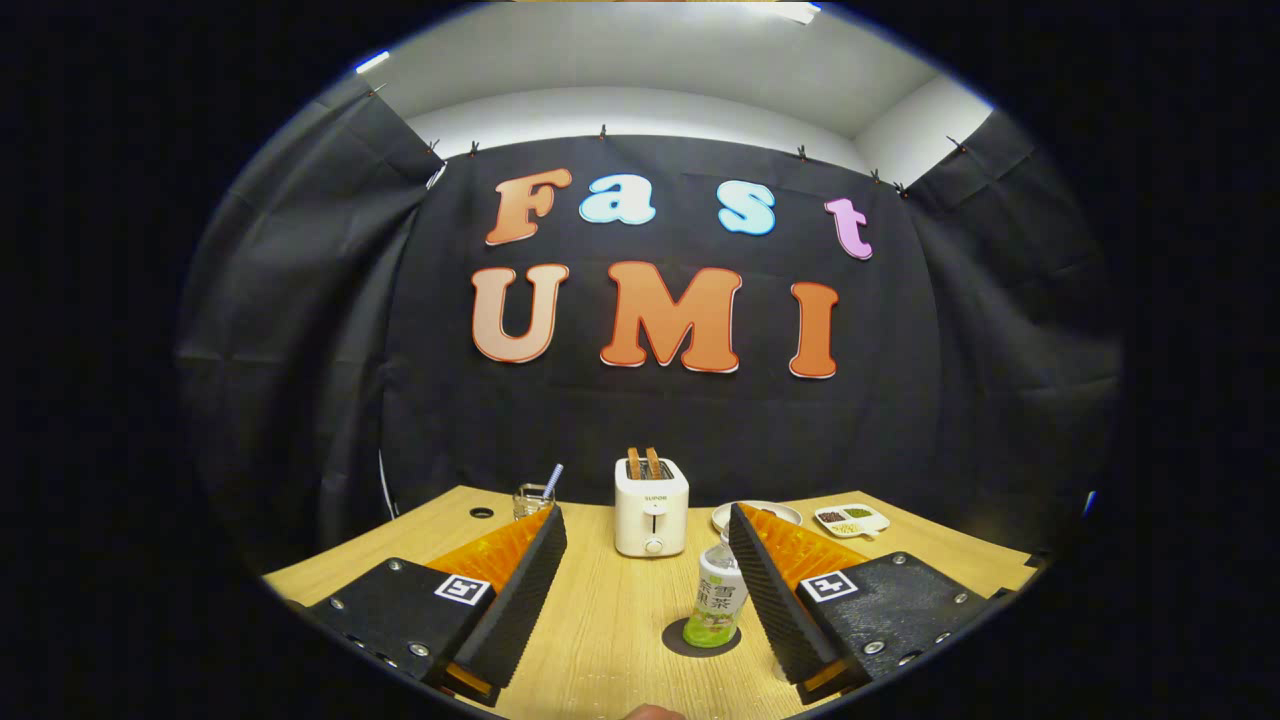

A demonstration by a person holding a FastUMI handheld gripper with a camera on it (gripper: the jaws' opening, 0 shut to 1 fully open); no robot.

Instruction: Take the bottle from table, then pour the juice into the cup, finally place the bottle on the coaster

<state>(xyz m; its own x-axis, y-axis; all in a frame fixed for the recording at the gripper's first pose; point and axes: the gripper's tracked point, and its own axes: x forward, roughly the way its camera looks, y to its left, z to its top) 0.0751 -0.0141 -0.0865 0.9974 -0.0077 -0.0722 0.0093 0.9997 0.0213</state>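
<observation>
The gripper (pixel 648 575) hangs low over the worktop (pixel 600 620), fingers wide apart, the bottle (pixel 718 600) upright on the coaster (pixel 680 640) between them, beside the right finger.

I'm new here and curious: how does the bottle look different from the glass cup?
The bottle is opaque, labelled and capped, between the open gripper fingers by the right one; the cup is clear and open-topped, holding a straw, beyond the left finger. The bottle stands on a dark round coaster; the cup's base is hidden. Both stand upright.

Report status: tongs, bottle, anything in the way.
Tongs open, holding nothing. Bottle upright on coaster, between the fingers, near the right one. Toaster and cup beyond; nothing blocking.
</observation>
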